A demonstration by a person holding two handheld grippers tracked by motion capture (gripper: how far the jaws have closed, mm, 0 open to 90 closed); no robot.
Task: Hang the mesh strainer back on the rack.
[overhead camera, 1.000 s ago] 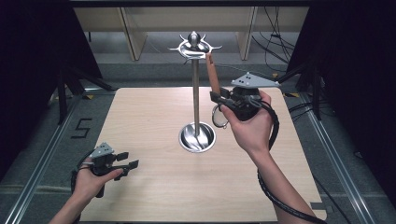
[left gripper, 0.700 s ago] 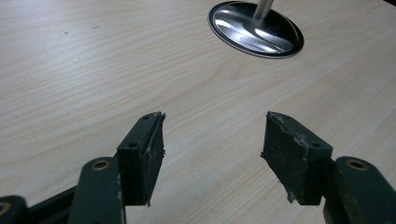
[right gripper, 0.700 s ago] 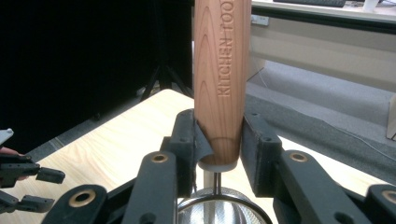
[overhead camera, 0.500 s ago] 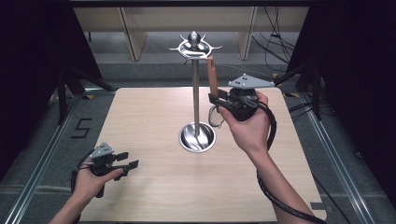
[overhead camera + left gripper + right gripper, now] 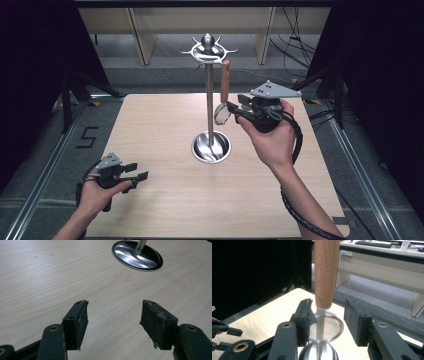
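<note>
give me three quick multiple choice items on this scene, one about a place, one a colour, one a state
1. Where does the utensil hang?
A. from a hook on the stand
B. flat on the table
C. in the left gripper

2. What colour is the utensil's handle?
A. blue
B. brown wood
C. white

3. How are the right gripper's fingers?
A. clamped on the handle
B. shut with nothing between
C. apart around the utensil's wire end

Answers:
1. A, the handle top sits at the hook ring in the high view.
2. B, wood grain shows in the right gripper view.
3. C, gaps show on both sides; the fingers have just been opening.
</note>
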